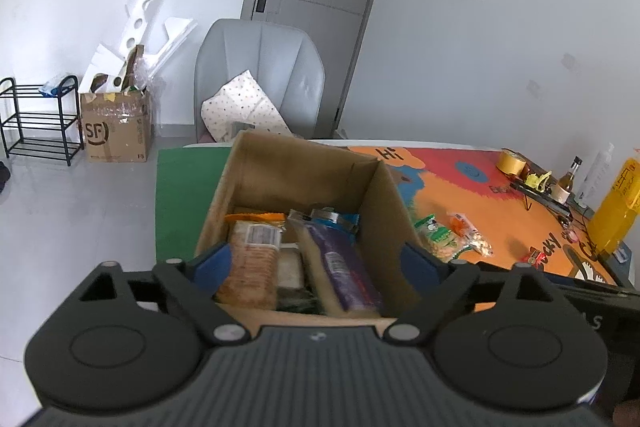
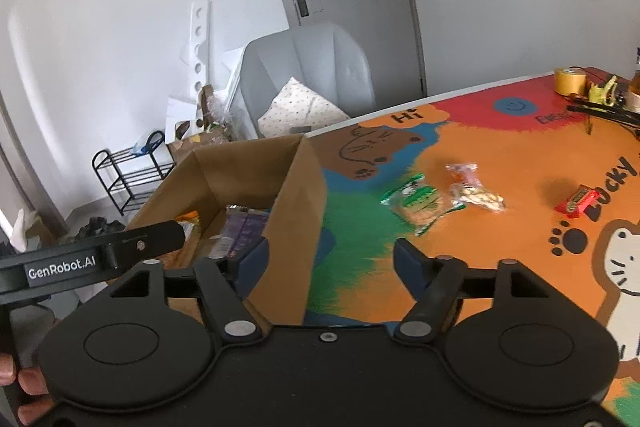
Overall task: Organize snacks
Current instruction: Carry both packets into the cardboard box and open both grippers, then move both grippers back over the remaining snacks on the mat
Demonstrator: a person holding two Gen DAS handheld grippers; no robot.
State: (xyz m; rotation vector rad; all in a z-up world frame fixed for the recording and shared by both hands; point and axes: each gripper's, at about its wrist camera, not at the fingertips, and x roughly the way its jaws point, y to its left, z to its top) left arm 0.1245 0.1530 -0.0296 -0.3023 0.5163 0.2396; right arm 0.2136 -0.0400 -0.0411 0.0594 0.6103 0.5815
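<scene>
While both pairs of jaws are standing wide apart and holding nothing, the left gripper (image 1: pixel 318 263) is hovering over the open cardboard box (image 1: pixel 384 203) at frame centre, where a cracker pack (image 1: pixel 252 267) and a purple packet (image 1: pixel 344 267) are already lying. The right gripper (image 2: pixel 328 259) is straddling the box wall, facing the cartoon mat (image 2: pixel 500 155). Three snacks are waiting there, right of centre: a green cracker packet (image 2: pixel 416 203), a clear nut bag (image 2: pixel 474 193), a red candy bar (image 2: pixel 576 201). So sorting looks partly done. Only the left view is showing the box contents clearly.
</scene>
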